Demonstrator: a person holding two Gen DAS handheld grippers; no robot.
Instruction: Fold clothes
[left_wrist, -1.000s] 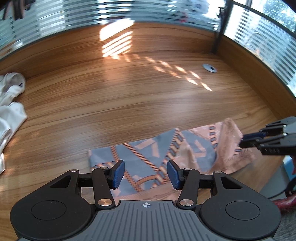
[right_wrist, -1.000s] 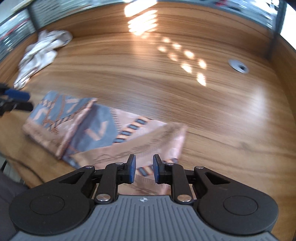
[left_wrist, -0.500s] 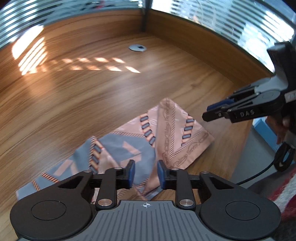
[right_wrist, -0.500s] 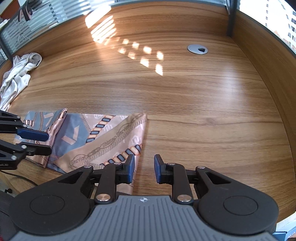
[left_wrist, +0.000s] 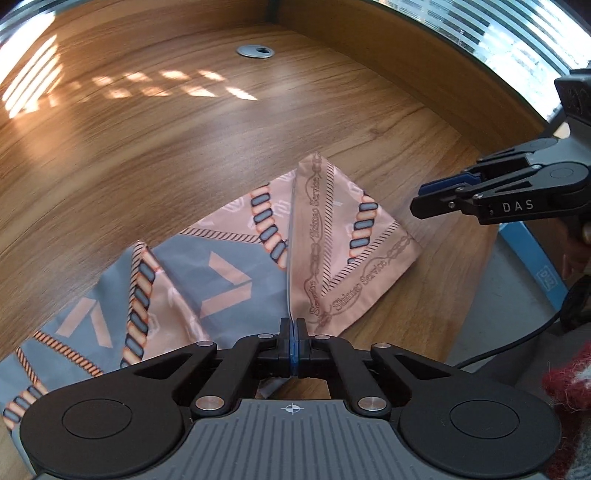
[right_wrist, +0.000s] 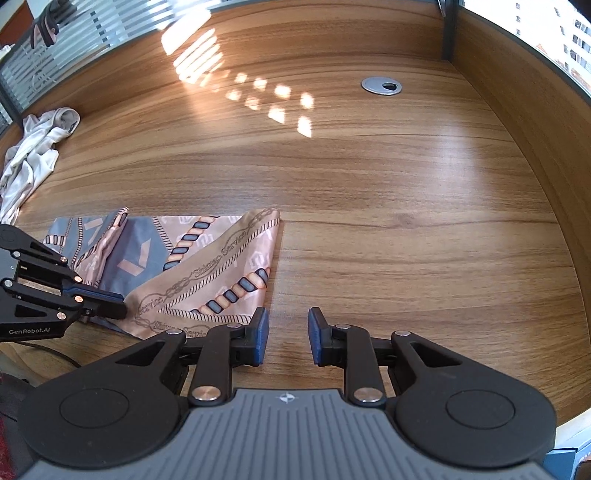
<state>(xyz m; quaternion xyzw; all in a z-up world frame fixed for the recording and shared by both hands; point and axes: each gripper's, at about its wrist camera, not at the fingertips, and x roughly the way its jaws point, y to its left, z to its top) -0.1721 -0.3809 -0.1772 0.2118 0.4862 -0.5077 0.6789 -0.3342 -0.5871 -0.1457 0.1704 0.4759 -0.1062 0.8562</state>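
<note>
- Pink-and-grey scarf (left_wrist: 295, 254) is lying part-folded on the wooden desk (left_wrist: 147, 155).
- Left gripper (left_wrist: 291, 334) is pinching the scarf's near fold edge, pads pressed together.
- Right gripper (right_wrist: 286, 334) is hovering partly open, empty, just right of the scarf.

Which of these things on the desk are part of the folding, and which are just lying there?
Part of the job:
- patterned scarf, near desk edge
- left gripper, shut on the scarf's near edge
- right gripper, open over bare wood

Lying about:
- crumpled white garment, far left
- metal cable grommet
- wooden desk
</note>
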